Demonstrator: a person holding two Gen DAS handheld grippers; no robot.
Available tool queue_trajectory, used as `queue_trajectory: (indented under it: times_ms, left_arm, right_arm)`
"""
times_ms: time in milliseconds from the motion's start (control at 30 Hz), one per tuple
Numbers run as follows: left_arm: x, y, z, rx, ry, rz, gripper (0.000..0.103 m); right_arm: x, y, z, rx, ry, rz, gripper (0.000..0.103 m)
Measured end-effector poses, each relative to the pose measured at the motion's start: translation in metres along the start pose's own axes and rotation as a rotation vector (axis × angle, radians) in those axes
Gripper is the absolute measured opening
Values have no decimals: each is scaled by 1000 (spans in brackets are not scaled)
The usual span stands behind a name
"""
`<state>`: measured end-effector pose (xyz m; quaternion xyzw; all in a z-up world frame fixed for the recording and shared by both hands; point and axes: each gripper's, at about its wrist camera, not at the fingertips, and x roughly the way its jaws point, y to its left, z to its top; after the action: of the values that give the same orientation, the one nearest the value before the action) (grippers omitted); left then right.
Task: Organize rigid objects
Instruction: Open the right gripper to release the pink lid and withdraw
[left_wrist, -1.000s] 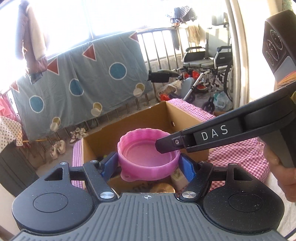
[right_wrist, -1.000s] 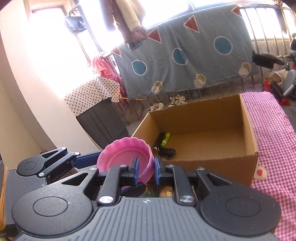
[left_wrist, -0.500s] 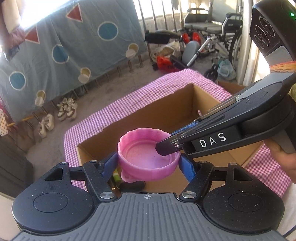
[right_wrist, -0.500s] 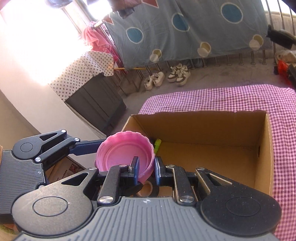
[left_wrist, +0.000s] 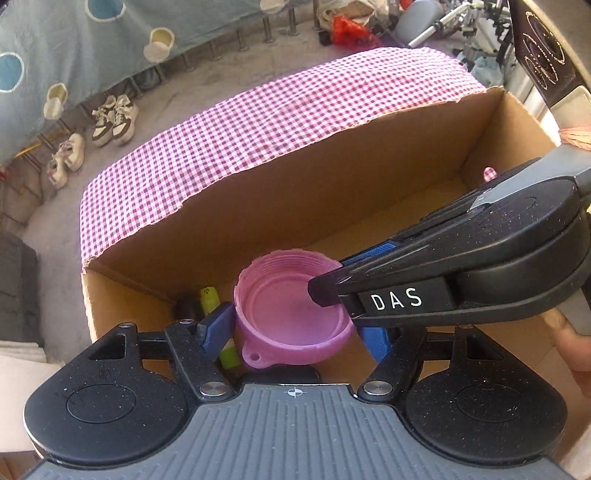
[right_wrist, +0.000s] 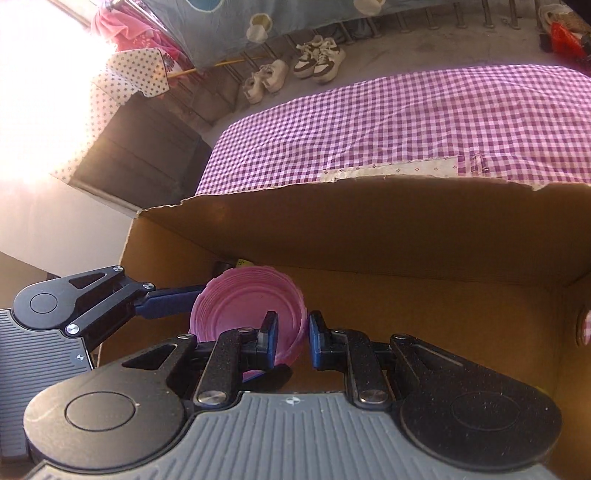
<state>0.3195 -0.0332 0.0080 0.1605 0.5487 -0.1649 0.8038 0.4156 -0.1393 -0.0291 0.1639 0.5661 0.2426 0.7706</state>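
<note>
Pink ribbed lid (left_wrist: 291, 317), open side up, held over the inside of a cardboard box (left_wrist: 258, 206), near its left end wall. Small looped tab on the lid's near edge.

Left gripper (left_wrist: 295, 332): jaws spread wide and clamped across the lid's full width, 1 blue pad (left_wrist: 218, 328) on each flank of the ribbed wall.

Right gripper (right_wrist: 291, 339): jaws nearly pressed together, pinching the lid's thin rim, 1 finger inside the bowl, 1 outside. Seen from the left wrist camera as a black body marked "DAS", reaching in from the right with its tip over the lid's inner face. Part of a hand (left_wrist: 576, 350) at the right edge, on that gripper's handle.

Inside the box, under and left of the lid: a yellow-green marker (left_wrist: 210, 297) and a dark object (left_wrist: 186, 306) beside it, too hidden to identify. Box floor to the right bare brown card.

Box resting on a table under a purple-and-white checked cloth (right_wrist: 424, 122). Beyond it, bare floor with 2 pairs of pale sneakers (right_wrist: 295, 70) by a railing hung with a blue-grey sheet (left_wrist: 55, 44) printed with circles.
</note>
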Motion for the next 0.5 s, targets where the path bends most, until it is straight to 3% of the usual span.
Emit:
queue_trajectory:
  times_ms: [267, 500]
  left_arm:
    - [16, 5, 2, -10, 38, 24, 73]
    - [2, 8, 4, -35, -1, 8, 76]
  right_arm:
    - [19, -12, 10, 53, 11, 24, 21]
    - [4, -18, 12, 106, -22, 71, 22]
